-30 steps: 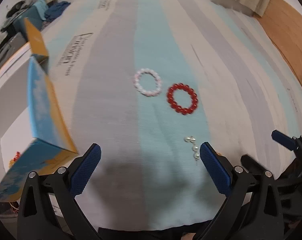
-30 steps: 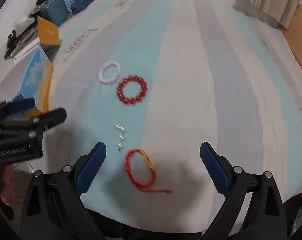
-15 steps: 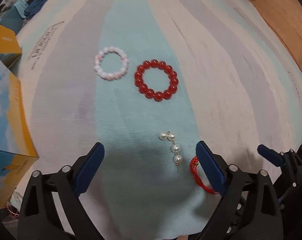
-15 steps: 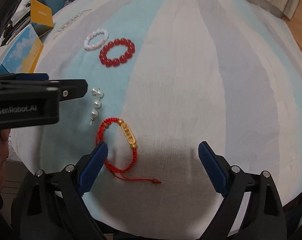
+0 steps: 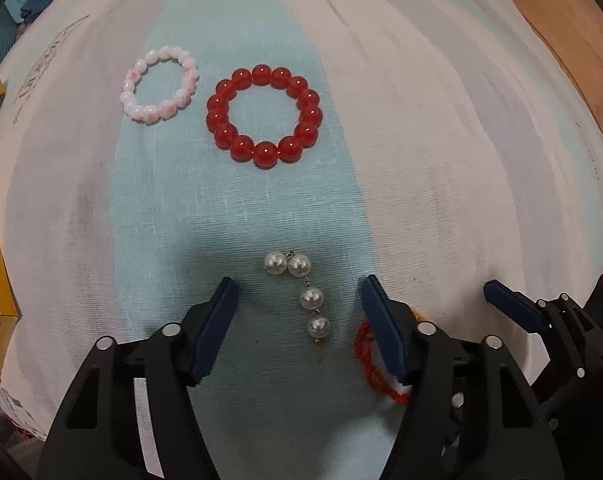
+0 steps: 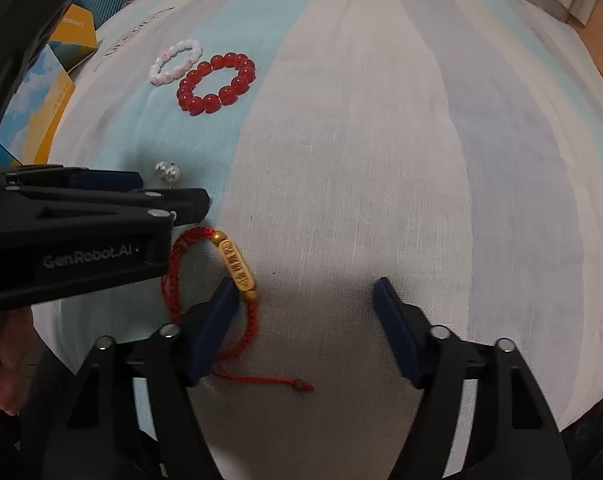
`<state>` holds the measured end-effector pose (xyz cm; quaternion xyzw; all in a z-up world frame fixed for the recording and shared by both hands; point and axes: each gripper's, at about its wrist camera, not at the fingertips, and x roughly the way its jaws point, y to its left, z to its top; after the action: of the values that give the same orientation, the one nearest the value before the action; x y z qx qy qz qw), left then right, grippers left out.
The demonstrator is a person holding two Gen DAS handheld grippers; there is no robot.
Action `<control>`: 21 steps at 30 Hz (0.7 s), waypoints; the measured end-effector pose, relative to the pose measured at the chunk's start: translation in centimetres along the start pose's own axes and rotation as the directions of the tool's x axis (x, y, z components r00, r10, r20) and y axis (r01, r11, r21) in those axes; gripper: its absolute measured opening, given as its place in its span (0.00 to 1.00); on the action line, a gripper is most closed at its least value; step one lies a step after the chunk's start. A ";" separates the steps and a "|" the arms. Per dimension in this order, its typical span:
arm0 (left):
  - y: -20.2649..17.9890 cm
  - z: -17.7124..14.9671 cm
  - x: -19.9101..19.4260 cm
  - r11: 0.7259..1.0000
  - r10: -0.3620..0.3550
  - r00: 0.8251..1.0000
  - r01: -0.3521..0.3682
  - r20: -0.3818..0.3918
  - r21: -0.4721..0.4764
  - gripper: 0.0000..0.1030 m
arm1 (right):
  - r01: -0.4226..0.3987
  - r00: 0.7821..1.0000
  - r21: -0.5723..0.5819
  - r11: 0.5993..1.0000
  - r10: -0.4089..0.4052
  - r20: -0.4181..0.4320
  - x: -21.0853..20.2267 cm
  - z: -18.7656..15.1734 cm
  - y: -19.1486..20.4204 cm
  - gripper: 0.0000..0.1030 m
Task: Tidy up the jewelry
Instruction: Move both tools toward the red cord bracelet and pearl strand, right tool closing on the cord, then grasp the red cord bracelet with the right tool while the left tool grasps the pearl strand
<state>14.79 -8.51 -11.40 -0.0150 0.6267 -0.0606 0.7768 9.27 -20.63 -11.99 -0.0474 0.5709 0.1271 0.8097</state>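
Note:
A string of white pearls (image 5: 307, 292) lies on the striped cloth between the fingers of my left gripper (image 5: 299, 298), whose jaws are closing but do not touch it. A red cord bracelet with a gold bar (image 6: 237, 268) lies under the left finger of my right gripper (image 6: 307, 296); its jaws are closing too, with only the cord's tail (image 6: 277, 380) between them. Part of that cord (image 5: 371, 364) shows behind my left gripper's right finger. Farther off lie a red bead bracelet (image 5: 263, 116) and a pink-white bead bracelet (image 5: 159, 84).
Blue and yellow boxes (image 6: 41, 96) stand off the cloth's left edge. In the right wrist view the left gripper's black body (image 6: 77, 236) crosses just left of the cord bracelet, held by a hand (image 6: 1, 364). Wooden floor (image 5: 573, 32) shows at the right.
Both grippers have come down close to the cloth and their jaws have narrowed. The pearls now lie between the left fingers; the right gripper's left finger now covers part of the red cord.

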 end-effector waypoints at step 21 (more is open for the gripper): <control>-0.4 -1.3 -1.3 0.999 -0.004 1.000 0.003 0.014 0.038 0.10 | -0.019 1.000 -0.007 1.000 0.018 -0.020 -1.0 0.5 1.2 0.08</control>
<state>13.20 -8.71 -10.34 -0.0019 0.6198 -0.0736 0.7813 9.09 -19.52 -10.83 -0.0464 0.5787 0.1364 0.8027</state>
